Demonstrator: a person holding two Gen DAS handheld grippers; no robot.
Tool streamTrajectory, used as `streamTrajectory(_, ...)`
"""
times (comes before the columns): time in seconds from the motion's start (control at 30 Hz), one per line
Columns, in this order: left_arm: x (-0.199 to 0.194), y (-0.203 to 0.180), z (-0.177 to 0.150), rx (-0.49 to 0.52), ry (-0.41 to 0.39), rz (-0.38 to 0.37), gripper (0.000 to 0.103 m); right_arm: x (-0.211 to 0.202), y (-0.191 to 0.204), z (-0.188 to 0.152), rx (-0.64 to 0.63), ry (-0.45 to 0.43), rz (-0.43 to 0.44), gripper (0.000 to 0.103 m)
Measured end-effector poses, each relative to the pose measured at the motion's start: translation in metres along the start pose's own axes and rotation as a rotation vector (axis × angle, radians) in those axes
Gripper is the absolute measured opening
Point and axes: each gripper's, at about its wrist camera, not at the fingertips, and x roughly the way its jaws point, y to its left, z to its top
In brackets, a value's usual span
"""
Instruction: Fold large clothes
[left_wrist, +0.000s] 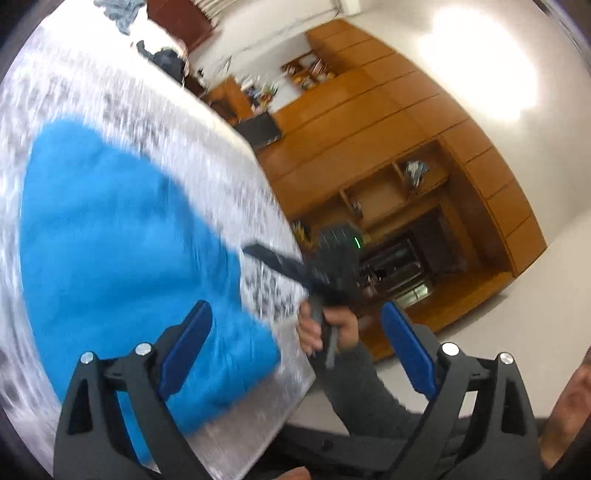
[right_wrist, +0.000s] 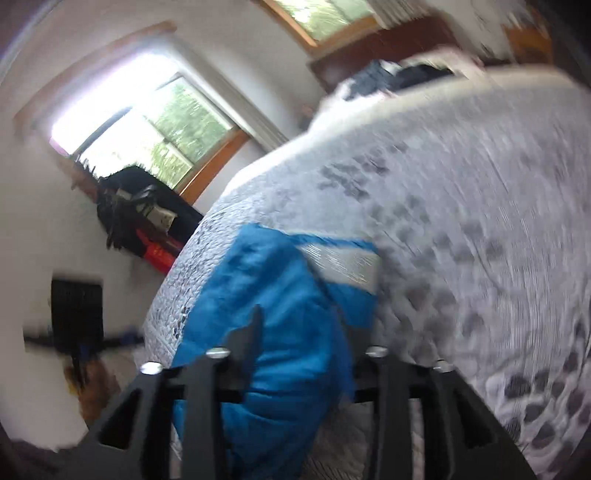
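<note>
A soft, limp bright-blue fabric garment (left_wrist: 122, 251) lies on the grey-patterned bed (left_wrist: 236, 184), best pinched at an edge; left gripper (left_wrist: 295, 350) spread empty, right gripper (right_wrist: 303, 332) seemingly clamping its fold.

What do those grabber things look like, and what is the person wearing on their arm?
The left gripper has black triangle-shaped frames with cut-out holes, shiny silver bolts and flat blue pads on its fingers. The right gripper is black too, with a small green light on its body. The hand holding it comes out of a dark grey sleeve.
</note>
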Motion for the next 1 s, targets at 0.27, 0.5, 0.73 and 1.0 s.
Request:
streamTrajectory(0.27,0.049,0.109,0.055,-0.201,0.111,0.165,0.088,0.072,-0.023,-0.011,0.017,0.169,-0.084,0.007)
streamTrajectory(0.5,0.020,0.075,0.054,-0.140,0.055,0.178,0.091,0.034,0.001,-0.011,-0.044,0.107,-0.060,0.009)
streamTrajectory(0.73,-0.010,0.038,-0.009,-0.049,0.095,0.127,0.092,0.001,0.065,-0.075,-0.253,0.151,-0.010,0.009)
streamTrajectory(1.0,-0.040,0.047,-0.029,-0.087,0.002,0.127,0.096,-0.017,0.055,-0.091,-0.223,0.112,-0.028,0.012)
